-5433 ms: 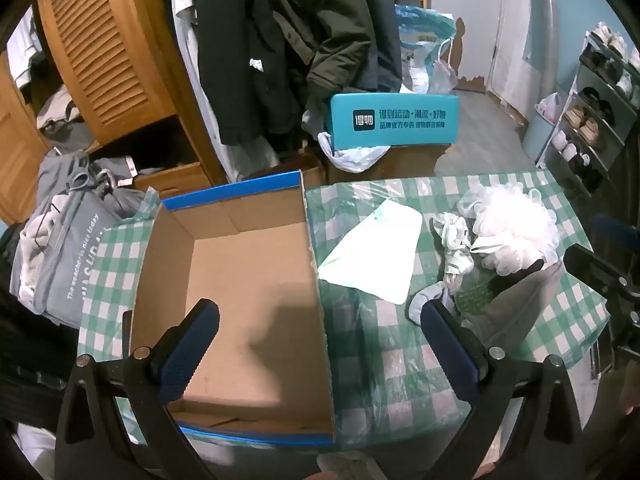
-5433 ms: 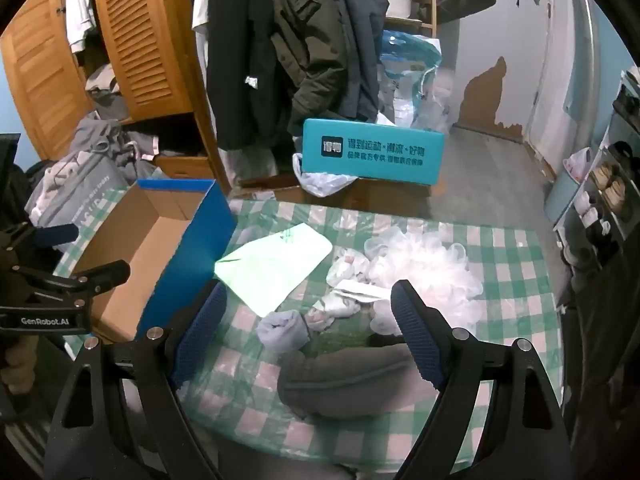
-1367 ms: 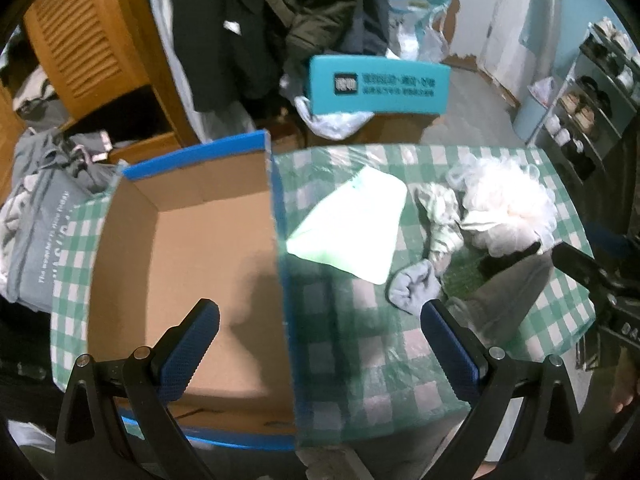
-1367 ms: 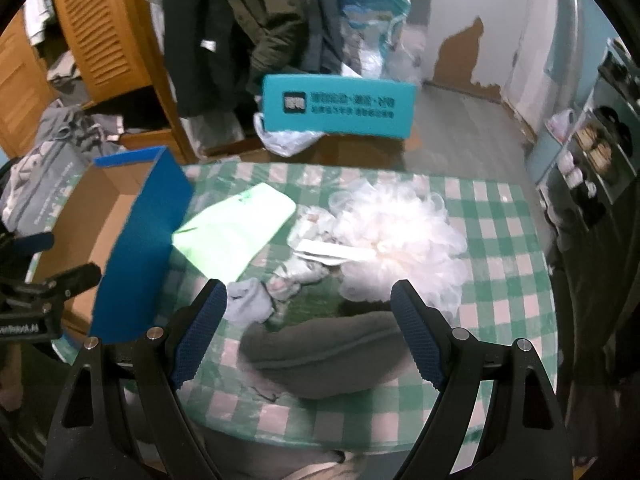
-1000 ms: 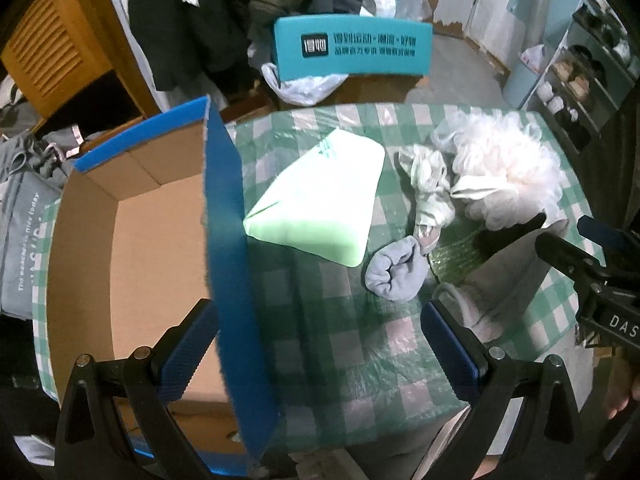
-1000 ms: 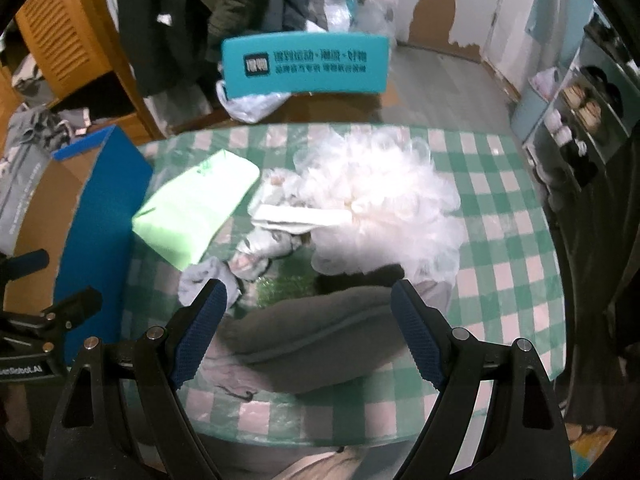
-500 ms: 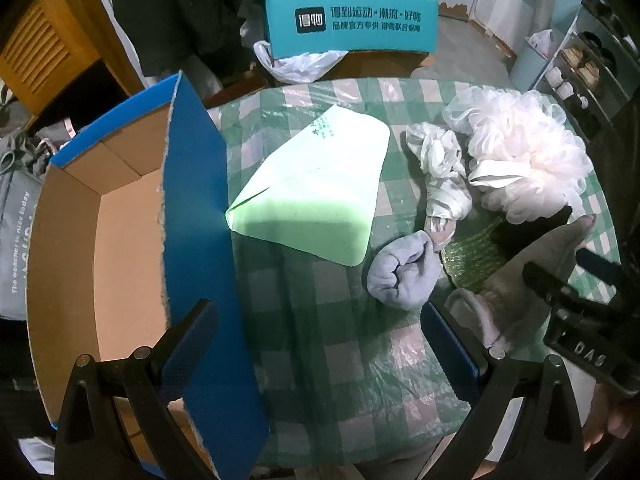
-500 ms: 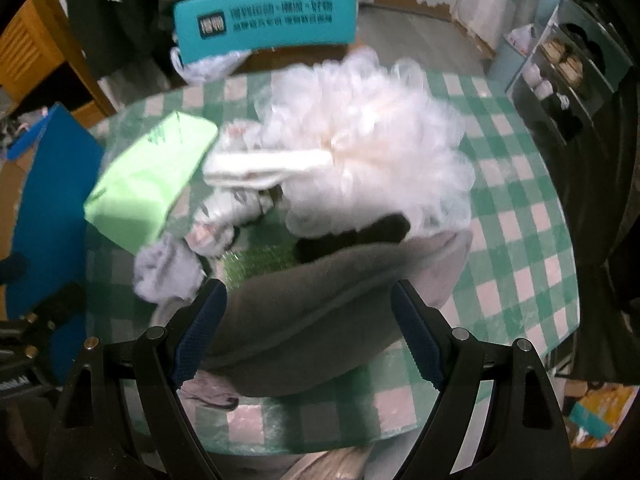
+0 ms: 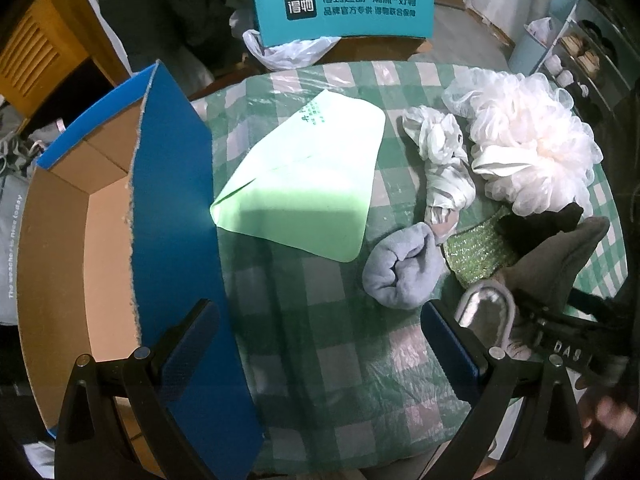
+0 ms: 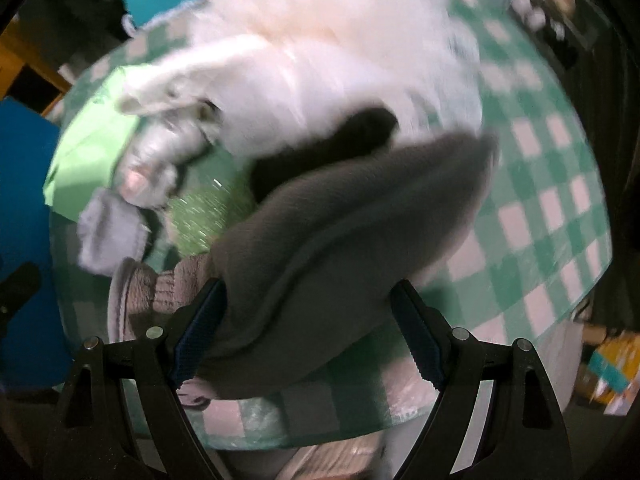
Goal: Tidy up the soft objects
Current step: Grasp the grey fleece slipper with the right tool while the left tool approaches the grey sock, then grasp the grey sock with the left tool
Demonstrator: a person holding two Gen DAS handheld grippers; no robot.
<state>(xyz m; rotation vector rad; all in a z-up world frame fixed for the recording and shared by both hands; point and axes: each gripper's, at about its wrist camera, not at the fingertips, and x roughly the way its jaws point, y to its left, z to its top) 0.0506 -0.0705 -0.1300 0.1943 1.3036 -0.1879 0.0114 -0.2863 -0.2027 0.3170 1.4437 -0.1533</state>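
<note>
A pile of soft things lies on the green checked table (image 9: 320, 360): a grey fleece piece (image 10: 340, 240) (image 9: 560, 264), a rolled pale grey sock (image 9: 404, 272), a white mesh pouf (image 9: 532, 152) (image 10: 320, 40), a white scrunched cloth (image 9: 444, 160) and a glittery green sponge (image 9: 476, 252). My right gripper (image 10: 308, 320) is open, its jaws either side of the grey fleece near the table's front edge. My left gripper (image 9: 316, 344) is open and empty above the table, between the blue cardboard box (image 9: 176, 240) and the sock.
A pale green flat pouch (image 9: 304, 184) lies mid-table. The open box stands at the table's left side, its brown inside (image 9: 96, 264) bare. A teal chair back (image 9: 344, 8) stands behind the table. Shoe shelves (image 9: 580, 52) are at the far right.
My right gripper has dropped down and forward onto the grey fleece, which now fills the space between its jaws. My left gripper has shifted right, off the box and over the table.
</note>
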